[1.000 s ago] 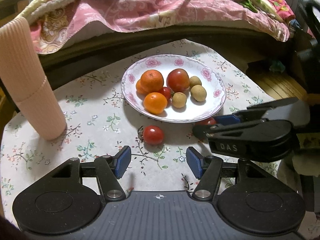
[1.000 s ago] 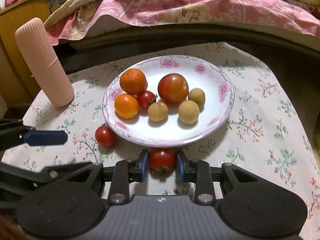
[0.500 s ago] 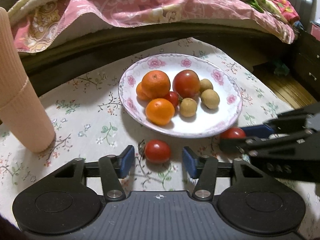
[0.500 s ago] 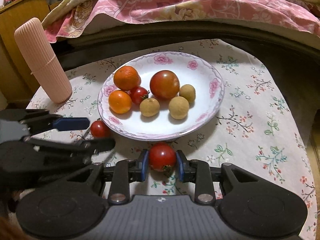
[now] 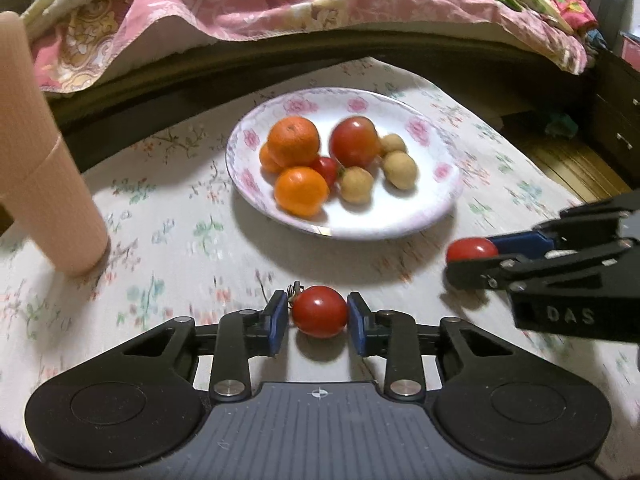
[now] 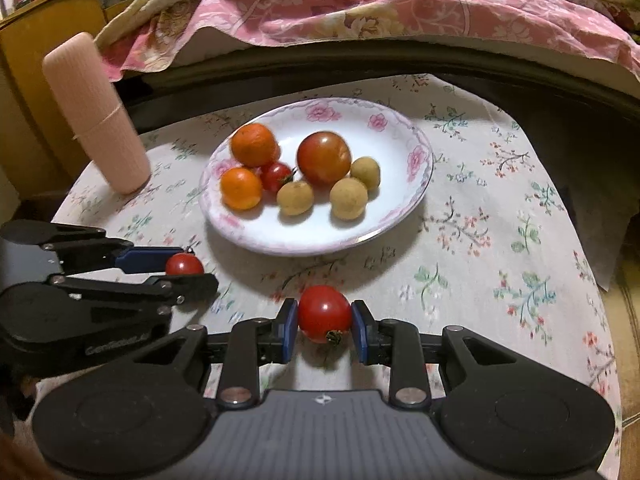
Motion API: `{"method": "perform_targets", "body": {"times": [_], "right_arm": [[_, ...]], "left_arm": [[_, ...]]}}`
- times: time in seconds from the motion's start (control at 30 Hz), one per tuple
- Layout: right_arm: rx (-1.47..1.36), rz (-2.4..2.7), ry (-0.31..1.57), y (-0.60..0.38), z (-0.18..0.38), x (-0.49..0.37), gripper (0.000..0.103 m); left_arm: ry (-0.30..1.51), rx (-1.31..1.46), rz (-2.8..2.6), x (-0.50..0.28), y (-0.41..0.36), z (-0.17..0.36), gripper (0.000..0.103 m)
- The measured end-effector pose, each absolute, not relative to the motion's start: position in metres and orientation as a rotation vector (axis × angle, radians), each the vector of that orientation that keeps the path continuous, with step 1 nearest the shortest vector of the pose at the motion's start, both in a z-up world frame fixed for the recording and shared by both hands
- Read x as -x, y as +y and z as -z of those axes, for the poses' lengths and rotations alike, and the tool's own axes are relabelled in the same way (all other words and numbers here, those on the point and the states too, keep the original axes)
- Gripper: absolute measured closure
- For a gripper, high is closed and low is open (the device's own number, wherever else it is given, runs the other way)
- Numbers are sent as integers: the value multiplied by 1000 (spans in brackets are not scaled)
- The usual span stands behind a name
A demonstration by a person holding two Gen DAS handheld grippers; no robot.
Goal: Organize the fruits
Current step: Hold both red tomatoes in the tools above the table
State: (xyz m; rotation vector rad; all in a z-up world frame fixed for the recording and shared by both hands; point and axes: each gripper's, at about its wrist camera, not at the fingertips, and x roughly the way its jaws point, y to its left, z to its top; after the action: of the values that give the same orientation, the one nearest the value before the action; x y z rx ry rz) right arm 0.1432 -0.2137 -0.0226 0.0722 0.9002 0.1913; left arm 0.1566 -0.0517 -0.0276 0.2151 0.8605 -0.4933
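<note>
- Left wrist view: left gripper (image 5: 319, 318) has its pads closed in on a cherry tomato (image 5: 319, 311) on the near cloth, short of the plate (image 5: 436, 204). Firm contact on both sides: cannot tell. Right gripper (image 5: 472, 258) at right clamps a second cherry tomato (image 5: 471, 249).
- Plate count here: three oranges, one large tomato, one cherry tomato, three longans.
- Right wrist view: right gripper (image 6: 325, 320) pinches its tomato (image 6: 324, 313) tight, near edge of the plate (image 6: 416, 196).
- Judged progress: eight fruits plated; two tomatoes left to deliver.
</note>
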Motion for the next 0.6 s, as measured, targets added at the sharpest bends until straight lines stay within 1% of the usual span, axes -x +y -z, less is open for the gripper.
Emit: {"method": "perform_targets", "body": {"times": [0.3,0.33,0.4,0.43,0.6], "right_arm": [[-69,-229,948,-195,22,-79,71],[-61,-236,954,-189,23,-70,71],[-48,-239,959,-181,25,-55,71],[-41,-232,963,-177,27,-48,71],[-28,-204,958,-174,30,-33,71]], "left_arm": [[924,-215,532,-84,-37,19,62],[932,-216,535,-78,-38,20,63],[939,-225,541,-69,-40,22,68],[937,-236,540,-65,-42,23,69],[935,-256,544,-55,-41,29,68]]}}
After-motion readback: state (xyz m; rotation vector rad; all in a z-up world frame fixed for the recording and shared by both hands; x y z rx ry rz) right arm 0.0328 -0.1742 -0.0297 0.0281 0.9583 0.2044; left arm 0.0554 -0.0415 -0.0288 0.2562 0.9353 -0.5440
